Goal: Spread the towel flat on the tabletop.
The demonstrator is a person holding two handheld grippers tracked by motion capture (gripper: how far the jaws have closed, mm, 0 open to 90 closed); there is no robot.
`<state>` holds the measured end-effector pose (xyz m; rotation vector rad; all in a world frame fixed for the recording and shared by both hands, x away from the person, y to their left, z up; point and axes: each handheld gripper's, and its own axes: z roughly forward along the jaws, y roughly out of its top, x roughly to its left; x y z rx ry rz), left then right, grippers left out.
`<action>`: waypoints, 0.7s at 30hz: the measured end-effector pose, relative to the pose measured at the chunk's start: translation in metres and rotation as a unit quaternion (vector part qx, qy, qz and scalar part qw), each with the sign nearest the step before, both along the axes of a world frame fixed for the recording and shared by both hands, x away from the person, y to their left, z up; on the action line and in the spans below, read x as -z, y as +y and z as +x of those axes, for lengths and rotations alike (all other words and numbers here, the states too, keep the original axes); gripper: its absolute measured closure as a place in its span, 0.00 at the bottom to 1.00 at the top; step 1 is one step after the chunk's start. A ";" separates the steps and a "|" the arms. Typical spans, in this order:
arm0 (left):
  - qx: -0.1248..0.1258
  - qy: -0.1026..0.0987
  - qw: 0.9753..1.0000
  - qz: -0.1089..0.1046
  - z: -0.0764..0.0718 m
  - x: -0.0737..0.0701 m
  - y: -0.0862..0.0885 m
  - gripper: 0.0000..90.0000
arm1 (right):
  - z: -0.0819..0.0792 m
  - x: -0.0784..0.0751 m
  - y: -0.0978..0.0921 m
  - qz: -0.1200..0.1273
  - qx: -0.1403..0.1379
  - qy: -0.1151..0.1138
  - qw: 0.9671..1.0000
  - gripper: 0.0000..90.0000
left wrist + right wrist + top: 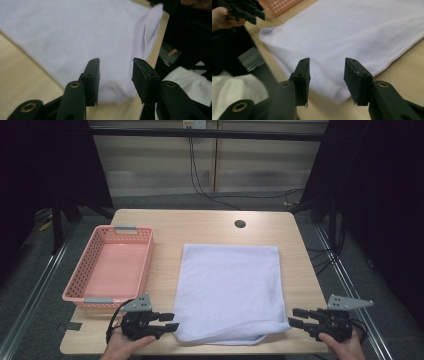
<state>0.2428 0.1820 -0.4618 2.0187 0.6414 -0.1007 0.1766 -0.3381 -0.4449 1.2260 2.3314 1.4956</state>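
A white towel [229, 290] lies spread flat on the wooden table [200, 225], its near edge slightly rumpled. My left gripper [172, 322] is open beside the towel's near left corner, jaws pointing right at it. In the left gripper view the towel [82, 37] lies just beyond the left gripper [115, 72]. My right gripper [295, 317] is open at the near right corner, jaws pointing left. In the right gripper view the towel [352, 32] spreads ahead of the right gripper [327, 72], with its corner between the jaws, and nothing is gripped.
An empty pink plastic basket [142, 270] stands on the table's left side, also visible as the pink basket [279, 6]. A round cable hole [240, 224] sits near the far edge. Black curtains and cables surround the table.
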 end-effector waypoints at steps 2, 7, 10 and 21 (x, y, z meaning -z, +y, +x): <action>-0.019 -0.001 1.000 0.012 0.015 0.001 -0.013 0.62 | 0.013 -0.002 0.004 -0.003 0.001 -0.005 1.000 0.63; -0.014 0.009 0.999 0.048 0.064 0.010 -0.049 0.65 | 0.067 0.007 0.036 -0.044 -0.006 -0.001 0.999 0.60; -0.025 0.017 0.997 0.073 0.093 0.023 -0.065 0.63 | 0.106 0.026 0.051 -0.057 -0.010 0.029 0.998 0.57; -0.043 0.006 0.995 0.087 0.093 0.041 -0.064 0.69 | 0.114 0.052 0.059 -0.114 0.002 0.050 0.992 0.59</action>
